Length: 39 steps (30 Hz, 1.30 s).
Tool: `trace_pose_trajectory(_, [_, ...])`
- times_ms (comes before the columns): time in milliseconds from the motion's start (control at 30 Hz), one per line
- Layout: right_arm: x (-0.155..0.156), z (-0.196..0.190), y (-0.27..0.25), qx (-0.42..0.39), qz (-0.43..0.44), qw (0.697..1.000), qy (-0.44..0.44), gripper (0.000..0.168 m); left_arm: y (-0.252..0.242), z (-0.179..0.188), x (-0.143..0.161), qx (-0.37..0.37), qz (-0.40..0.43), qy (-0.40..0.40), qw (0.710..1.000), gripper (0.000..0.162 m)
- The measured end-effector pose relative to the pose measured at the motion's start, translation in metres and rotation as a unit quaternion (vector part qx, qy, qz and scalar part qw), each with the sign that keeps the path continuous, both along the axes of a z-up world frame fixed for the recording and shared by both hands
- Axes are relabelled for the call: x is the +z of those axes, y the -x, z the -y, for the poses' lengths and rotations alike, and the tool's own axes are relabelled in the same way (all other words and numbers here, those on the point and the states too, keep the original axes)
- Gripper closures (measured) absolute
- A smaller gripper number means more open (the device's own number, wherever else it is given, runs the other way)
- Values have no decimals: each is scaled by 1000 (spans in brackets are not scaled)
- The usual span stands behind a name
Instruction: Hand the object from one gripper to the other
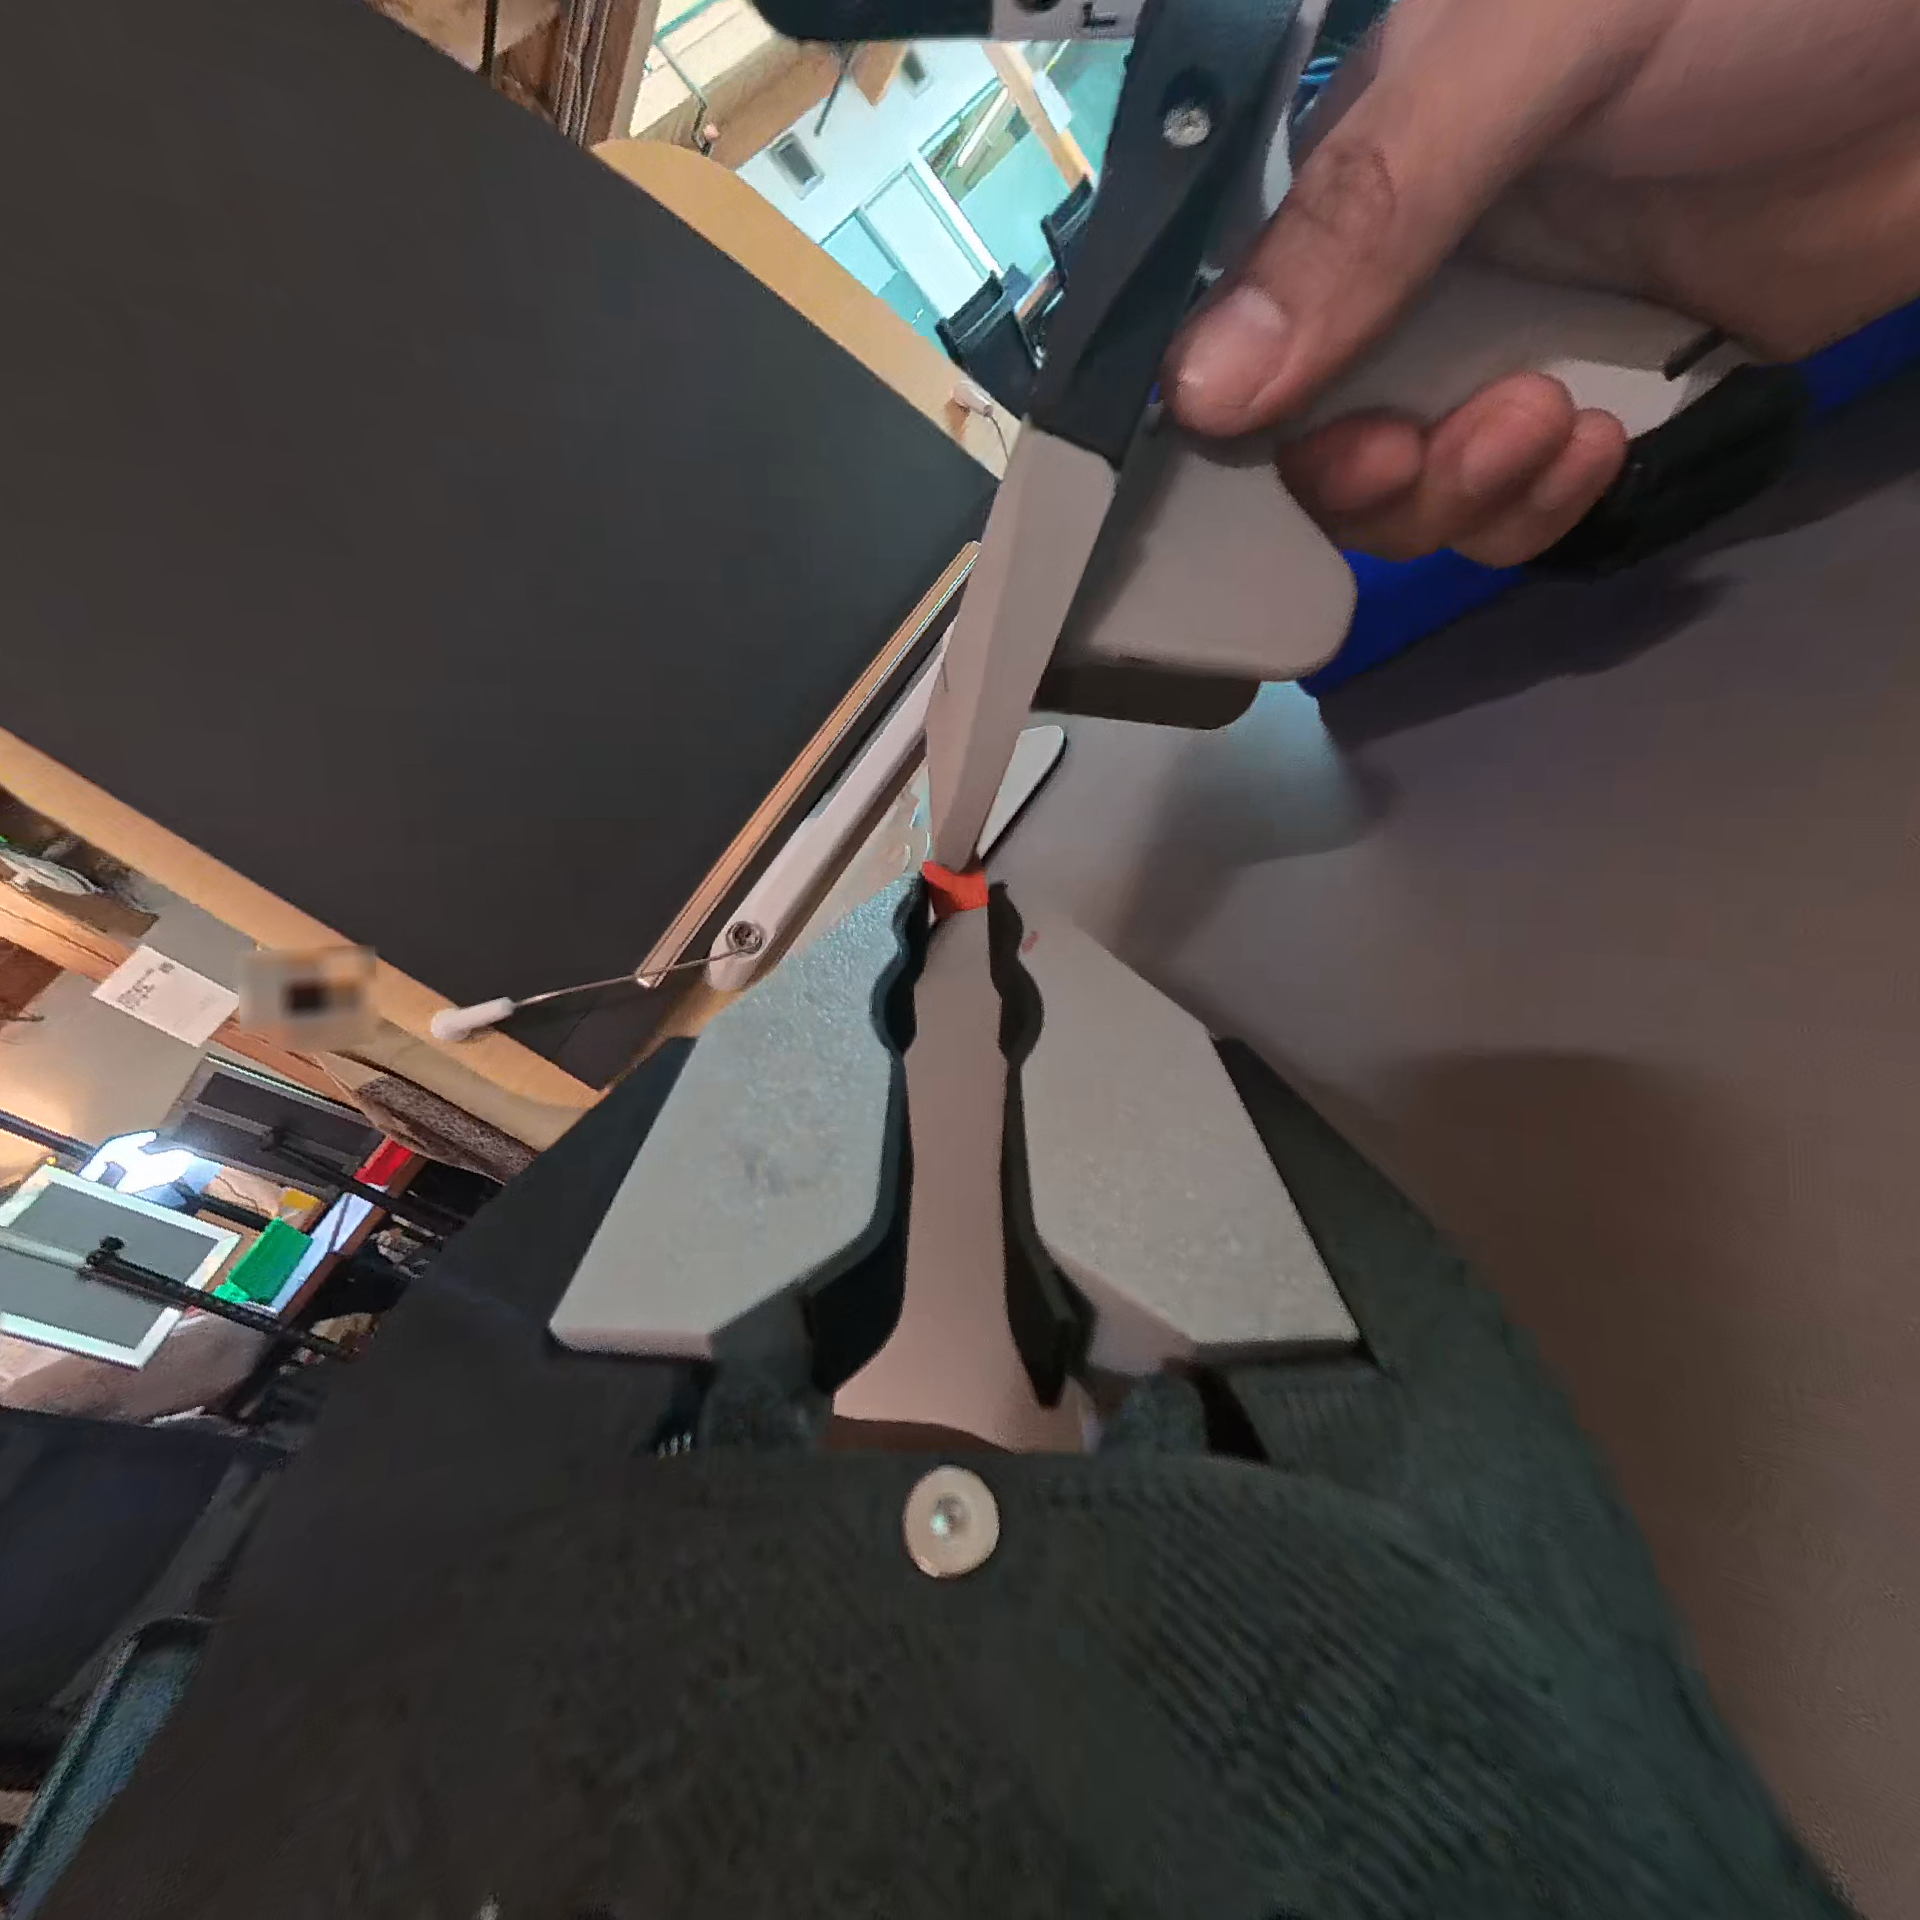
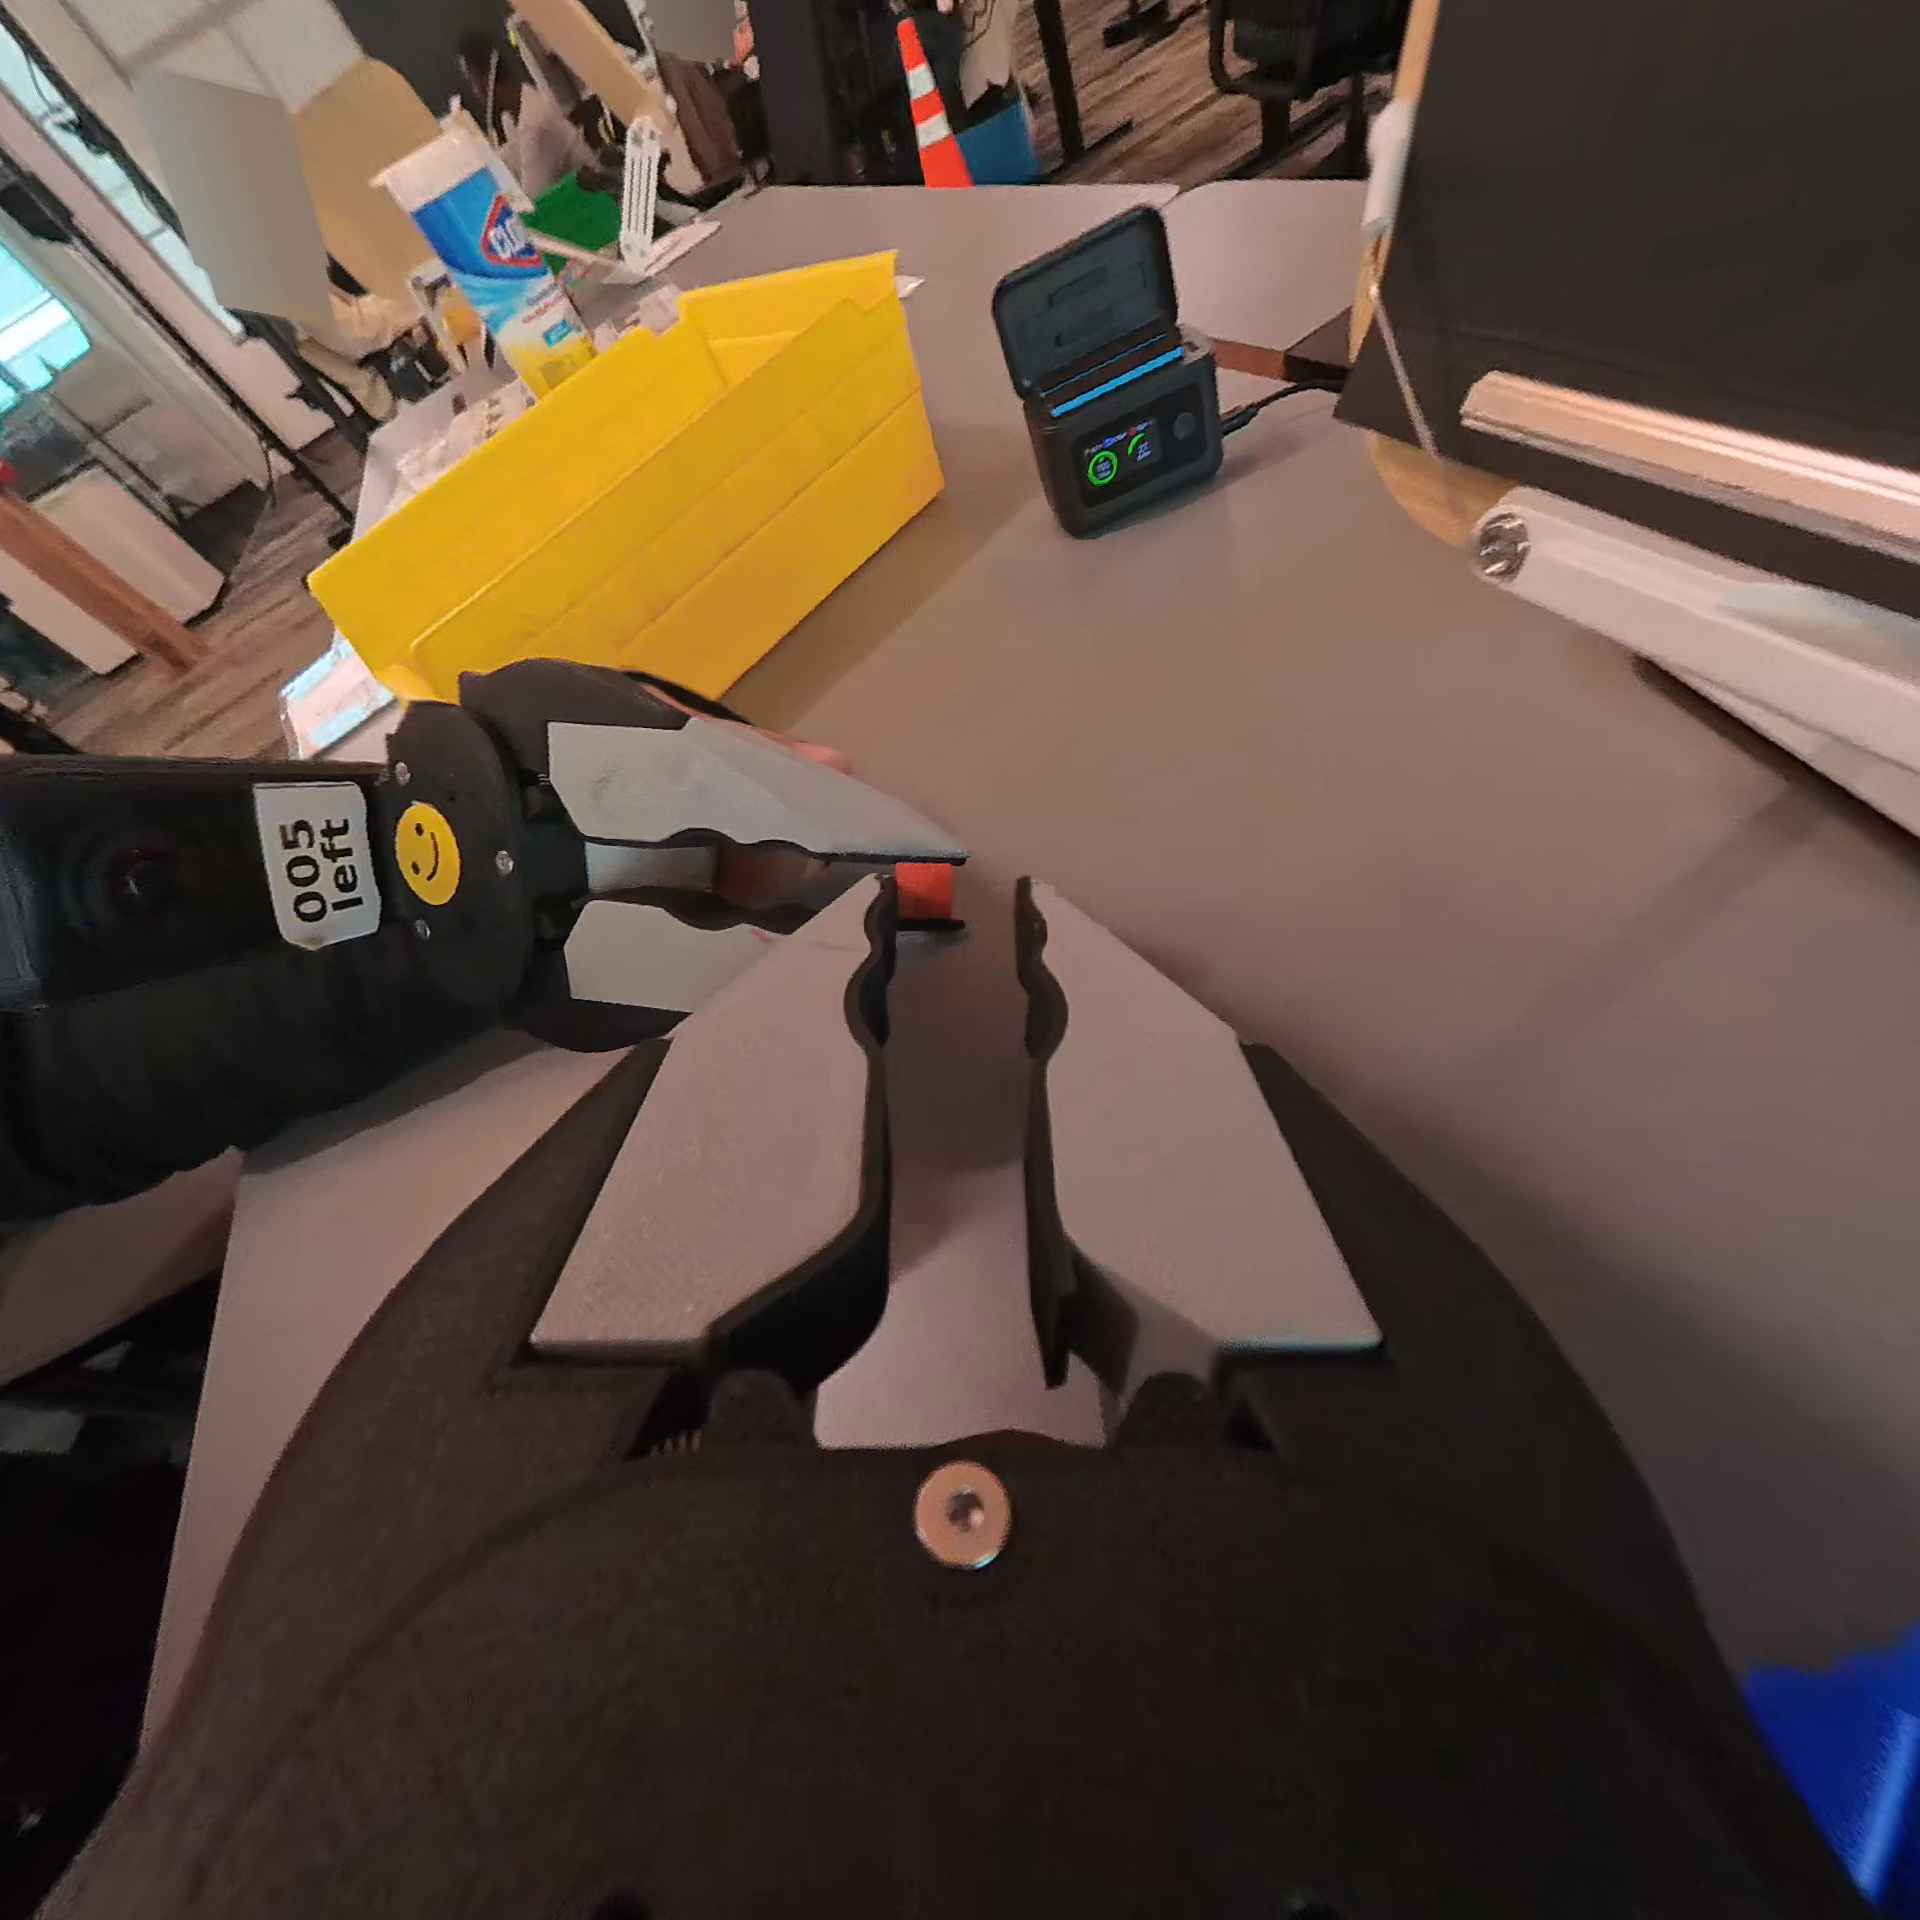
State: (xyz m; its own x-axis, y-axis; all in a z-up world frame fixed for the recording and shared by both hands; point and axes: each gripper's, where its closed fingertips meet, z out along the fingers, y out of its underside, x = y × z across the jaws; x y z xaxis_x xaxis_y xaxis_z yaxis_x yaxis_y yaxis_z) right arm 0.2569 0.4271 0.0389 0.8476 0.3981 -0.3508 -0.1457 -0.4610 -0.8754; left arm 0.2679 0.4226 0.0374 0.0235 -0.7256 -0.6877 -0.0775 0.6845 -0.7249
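A small orange block sits at the meeting point of the two claws, above the grey desk. The left claw has its two grey fingers drawn close together, and the block is pinched at their very tips; in the right wrist view the same claw comes in from the left side with the block clamped between its upper and lower finger. The right claw stands with its fingers parted, a clear gap between them; its left fingertip is right beside the block and its right fingertip is apart from it, so the block lies at the mouth of the gap without being squeezed. In the left wrist view the right claw comes down from above onto the block, held by a bare hand.

Beyond the block, farther across the desk, stands a yellow bin. To the right of the bin is a small black case with its lid up and a lit screen on its front. Behind the bin stands a white and blue canister. A dark board with a metal edge rises to the right of the block
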Motion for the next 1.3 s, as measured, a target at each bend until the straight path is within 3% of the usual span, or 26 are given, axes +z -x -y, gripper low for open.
trace_pose_trajectory(300, [0,-2,-3,-14,18,1000,-11,151,2,-10,5,4,10,55,998,153])
trace_pose_trajectory(500, [16,-1,2,-2,18,998,-54,148,9,-5,19,-57,25,173,983,153])
trace_pose_trajectory(667, [28,3,8,12,14,996,-83,148,15,-3,28,-102,43,217,970,154])
trace_pose_trajectory(900, [29,5,20,46,-19,996,-78,148,17,11,28,-145,39,212,966,153])
trace_pose_trajectory(1300, [18,2,14,27,-33,998,-43,160,9,3,17,-57,35,121,990,151])
